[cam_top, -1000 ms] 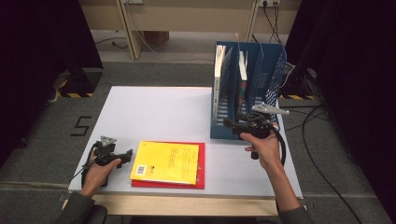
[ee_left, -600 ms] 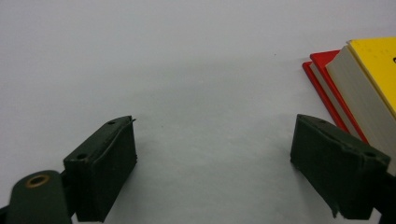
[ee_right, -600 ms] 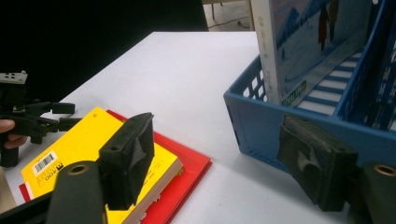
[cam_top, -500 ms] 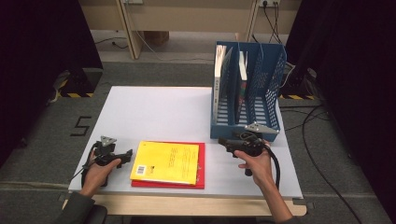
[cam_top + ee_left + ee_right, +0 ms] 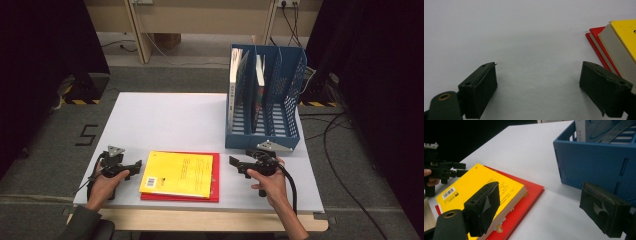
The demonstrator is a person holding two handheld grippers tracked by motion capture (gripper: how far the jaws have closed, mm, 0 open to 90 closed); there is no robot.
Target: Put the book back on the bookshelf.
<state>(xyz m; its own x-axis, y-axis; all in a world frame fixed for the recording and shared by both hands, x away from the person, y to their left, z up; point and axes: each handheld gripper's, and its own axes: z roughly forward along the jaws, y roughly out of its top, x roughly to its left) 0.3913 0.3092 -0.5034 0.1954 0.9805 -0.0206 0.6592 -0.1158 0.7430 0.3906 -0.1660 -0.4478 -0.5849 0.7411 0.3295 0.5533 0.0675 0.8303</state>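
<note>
A yellow book (image 5: 180, 172) lies flat on a larger red book (image 5: 216, 180) near the table's front edge. My left gripper (image 5: 136, 166) rests open just left of the stack, jaws pointing at it. In the left gripper view (image 5: 539, 70) bare table lies between the jaws, with the yellow book (image 5: 624, 30) and red book (image 5: 596, 33) at the right. My right gripper (image 5: 235, 165) sits low to the right of the stack, in front of the blue file rack (image 5: 265, 100). Its jaws (image 5: 539, 192) have just been opening and are empty, facing the yellow book (image 5: 481, 185).
The blue rack (image 5: 594, 165) stands at the table's right rear and holds a white-spined book (image 5: 235, 85) and another book (image 5: 259, 85) upright in its left slots. The white table (image 5: 165, 120) stretches behind the stack. Cables run over the floor at the right.
My right hand has come down from the front of the rack to just above the table, and moved nearer the front edge. The left gripper and the books have not moved.
</note>
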